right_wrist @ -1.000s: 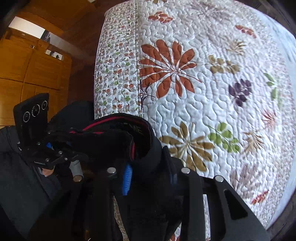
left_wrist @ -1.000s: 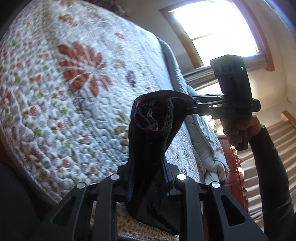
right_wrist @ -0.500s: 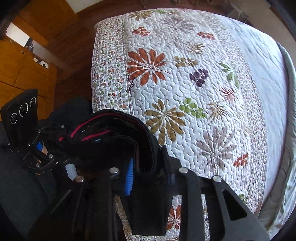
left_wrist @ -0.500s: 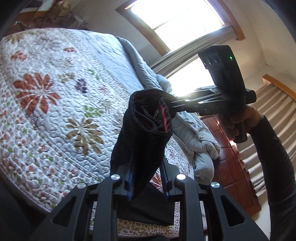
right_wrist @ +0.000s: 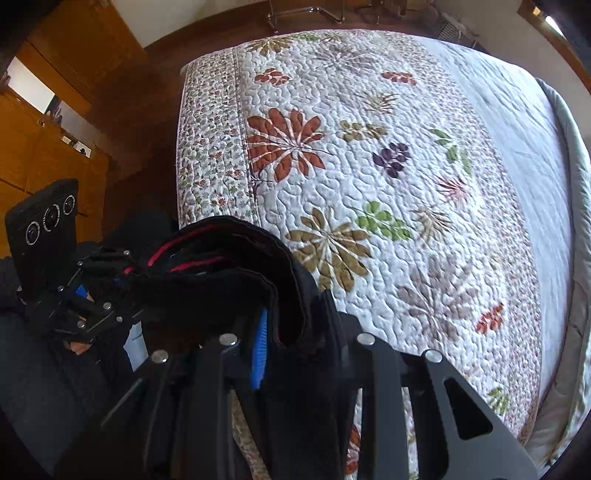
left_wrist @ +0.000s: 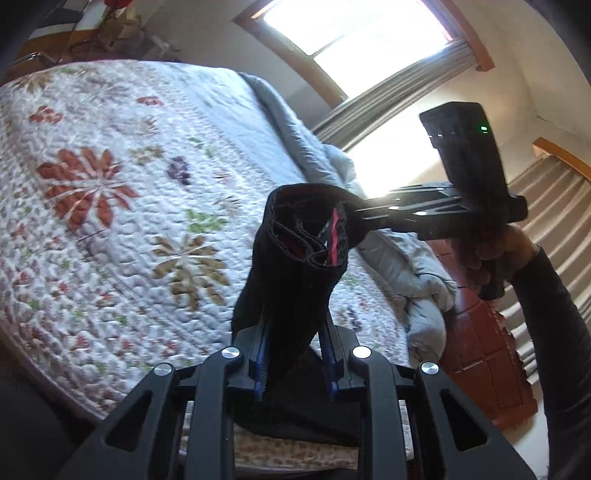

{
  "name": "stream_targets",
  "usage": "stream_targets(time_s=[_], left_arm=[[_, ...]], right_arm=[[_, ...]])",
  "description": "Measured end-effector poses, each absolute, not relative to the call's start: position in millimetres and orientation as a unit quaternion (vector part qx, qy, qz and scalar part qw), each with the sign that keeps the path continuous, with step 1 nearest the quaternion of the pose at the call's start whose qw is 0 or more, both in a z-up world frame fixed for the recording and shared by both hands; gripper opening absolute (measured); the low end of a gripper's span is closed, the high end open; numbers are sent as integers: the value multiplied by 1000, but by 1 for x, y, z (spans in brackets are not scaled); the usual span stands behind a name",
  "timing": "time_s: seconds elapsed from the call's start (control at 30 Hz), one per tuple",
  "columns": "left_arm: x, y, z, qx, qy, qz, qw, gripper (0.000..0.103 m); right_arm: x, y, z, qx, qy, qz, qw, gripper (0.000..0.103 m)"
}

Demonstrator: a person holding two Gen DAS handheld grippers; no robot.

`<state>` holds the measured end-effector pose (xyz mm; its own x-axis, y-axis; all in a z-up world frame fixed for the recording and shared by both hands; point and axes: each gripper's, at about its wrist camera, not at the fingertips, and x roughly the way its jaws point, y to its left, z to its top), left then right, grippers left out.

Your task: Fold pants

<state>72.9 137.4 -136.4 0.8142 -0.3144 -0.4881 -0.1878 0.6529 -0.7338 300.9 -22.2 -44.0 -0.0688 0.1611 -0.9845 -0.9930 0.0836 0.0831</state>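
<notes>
Black pants (left_wrist: 295, 266) with a red-trimmed waistband hang bunched in the air above the floral quilt (left_wrist: 110, 221). My left gripper (left_wrist: 295, 347) is shut on the lower part of the bunch, blue pads pressing both sides. My right gripper (left_wrist: 351, 218), held by a person's hand (left_wrist: 513, 251), comes in from the right and pinches the waistband's top edge. In the right wrist view, the right gripper (right_wrist: 295, 339) points down over the bed, shut on the pants (right_wrist: 229, 280). The left gripper (right_wrist: 125, 284) holds the far end at the left.
The quilt (right_wrist: 369, 166) covers a wide bed. A grey duvet (left_wrist: 413, 269) is heaped along its far side by a reddish-brown panel (left_wrist: 480, 354). Bright windows (left_wrist: 362, 33) lie beyond. A wooden wardrobe (right_wrist: 40, 147) and dark wood floor (right_wrist: 147, 122) border the bed's left edge.
Both grippers have risen with the pants still clamped, lifting the bunch higher above the quilt. More of the bed and room shows in both views. The left view has rolled.
</notes>
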Motion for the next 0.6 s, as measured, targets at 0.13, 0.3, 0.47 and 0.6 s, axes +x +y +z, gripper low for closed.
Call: stream_targets(time_s=[0.13,0.3,0.47,0.6], left_arm=[[66,169,-175,-443,326,0,835,24],[62,173,-175,-438,324,0,839,24],[71,137,-141,-393,310,-32,865,24],[83,101,-115,-360,310,-63,878,24]], right_arm=[[294,3,-77,-407,506,553,522,25],[291,19,-80,-414,504,563,507,23],[307,-7,-59,-409,500,562,517,20],[314,-52,-38,-410,487,556,535,16]])
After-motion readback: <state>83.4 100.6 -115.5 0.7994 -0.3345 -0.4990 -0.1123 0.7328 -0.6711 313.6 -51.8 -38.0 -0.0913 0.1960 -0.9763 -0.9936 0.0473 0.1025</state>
